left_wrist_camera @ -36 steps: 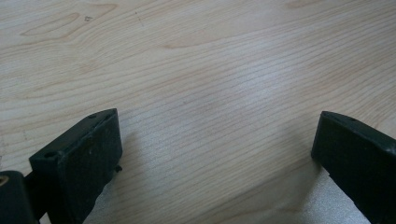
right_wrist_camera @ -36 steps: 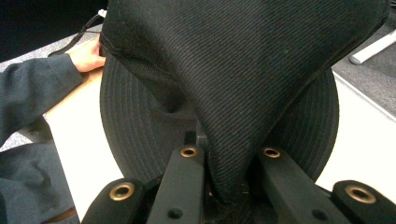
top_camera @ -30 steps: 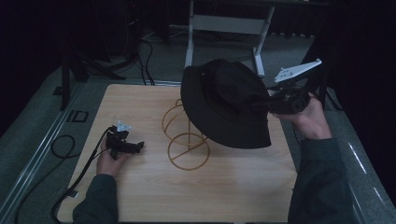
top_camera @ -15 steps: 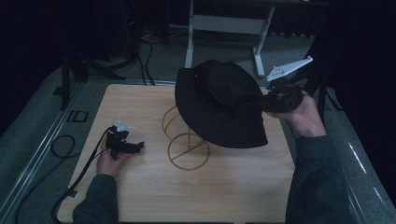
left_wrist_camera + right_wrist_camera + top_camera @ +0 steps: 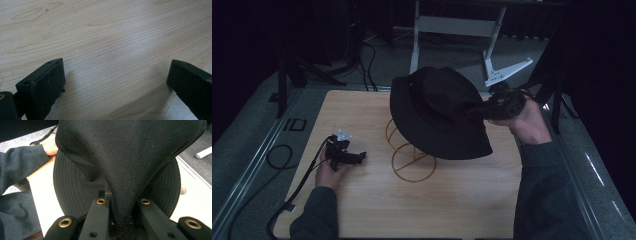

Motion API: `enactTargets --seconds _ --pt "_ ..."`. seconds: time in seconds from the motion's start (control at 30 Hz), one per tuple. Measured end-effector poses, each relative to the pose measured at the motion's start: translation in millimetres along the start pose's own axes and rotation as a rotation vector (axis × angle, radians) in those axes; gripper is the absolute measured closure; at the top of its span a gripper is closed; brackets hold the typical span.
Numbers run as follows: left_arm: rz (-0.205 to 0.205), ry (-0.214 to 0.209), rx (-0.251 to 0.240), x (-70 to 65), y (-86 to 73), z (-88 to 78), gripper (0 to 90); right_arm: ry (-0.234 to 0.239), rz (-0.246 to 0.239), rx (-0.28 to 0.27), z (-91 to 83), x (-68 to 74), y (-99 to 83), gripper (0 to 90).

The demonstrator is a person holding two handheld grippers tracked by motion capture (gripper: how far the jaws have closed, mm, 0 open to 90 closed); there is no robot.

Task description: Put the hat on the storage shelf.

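1. The right gripper (image 5: 486, 107) was raised off the table (image 5: 362, 105), up and to the right of the wire stand (image 5: 408, 152), its hand (image 5: 524, 122) wrapped around the body from below with the forearm coming up from the near edge.

2. Its jaws were pinched together on a fold of the black hat (image 5: 437, 117); in the right gripper view the cloth (image 5: 125, 170) was bunched tight between the two black jaws.

3. The hat hung tilted over the wire stand, crown toward the far side and brim sloping down toward the near right. Whether the brim touched the stand's top coil I could not make out, as the hat covered it.

4. The left gripper (image 5: 354, 157) lay low on the table, well to the left of the wire stand, pointing toward it, the left hand (image 5: 329, 170) resting behind it.

5. Its jaws stood spread wide with only bare wood (image 5: 112, 50) between them.
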State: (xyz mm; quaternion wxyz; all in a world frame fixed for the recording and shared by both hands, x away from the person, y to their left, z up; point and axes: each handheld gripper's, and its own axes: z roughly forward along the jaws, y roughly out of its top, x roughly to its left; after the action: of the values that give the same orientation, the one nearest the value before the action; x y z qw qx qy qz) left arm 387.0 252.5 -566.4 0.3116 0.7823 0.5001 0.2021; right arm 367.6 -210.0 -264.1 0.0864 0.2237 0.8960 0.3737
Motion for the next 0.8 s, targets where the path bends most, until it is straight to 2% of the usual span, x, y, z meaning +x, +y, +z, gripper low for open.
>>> enactTargets --seconds 0.8 --pt "0.0 0.0 0.0 0.0 0.0 0.0 2.0 0.017 -0.04 0.07 20.8 9.7 15.4 86.5"
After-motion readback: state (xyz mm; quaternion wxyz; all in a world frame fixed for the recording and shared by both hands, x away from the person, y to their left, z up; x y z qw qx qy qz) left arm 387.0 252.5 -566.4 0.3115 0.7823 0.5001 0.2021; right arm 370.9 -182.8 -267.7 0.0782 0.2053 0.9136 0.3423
